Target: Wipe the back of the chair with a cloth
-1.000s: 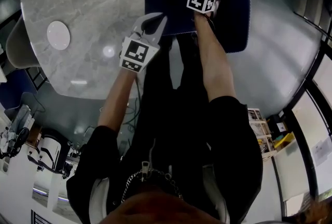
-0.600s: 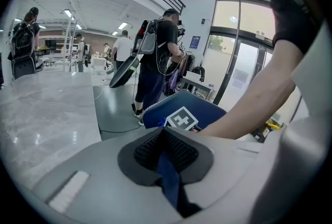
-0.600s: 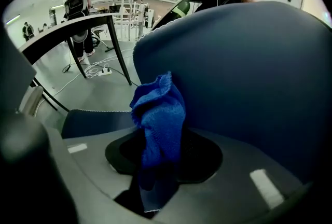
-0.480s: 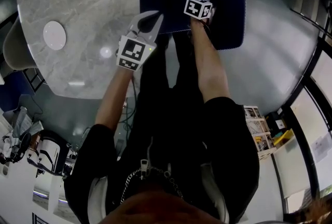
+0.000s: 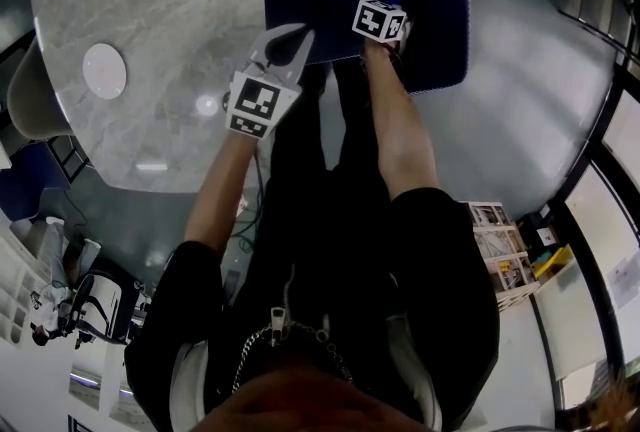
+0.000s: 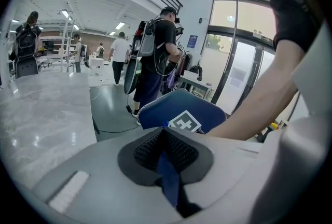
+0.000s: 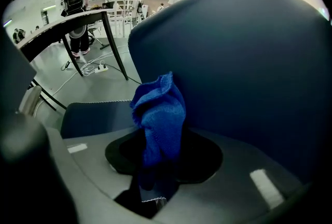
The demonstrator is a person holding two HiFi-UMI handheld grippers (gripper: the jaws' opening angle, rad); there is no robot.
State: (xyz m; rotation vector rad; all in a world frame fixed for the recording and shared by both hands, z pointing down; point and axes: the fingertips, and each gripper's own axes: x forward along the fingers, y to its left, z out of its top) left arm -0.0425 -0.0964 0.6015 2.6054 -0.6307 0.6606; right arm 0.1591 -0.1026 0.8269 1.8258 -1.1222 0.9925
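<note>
A dark blue chair stands in front of me at the top of the head view. My right gripper is shut on a blue cloth, whose bunched end stands up against the chair's backrest. The chair's seat shows below and to the left of it. My left gripper hovers to the left of the chair, by the table's edge, with its jaws together. In the left gripper view the chair and the right gripper's marker cube lie just ahead of the left gripper.
A round grey marble table with a white disc on it fills the left side. Its dark leg and a floor cable are beyond the chair. People stand in the background. Shelves with boxes are at my right.
My right gripper has slid the cloth a little down the chair's back toward me. The left gripper has hardly moved.
</note>
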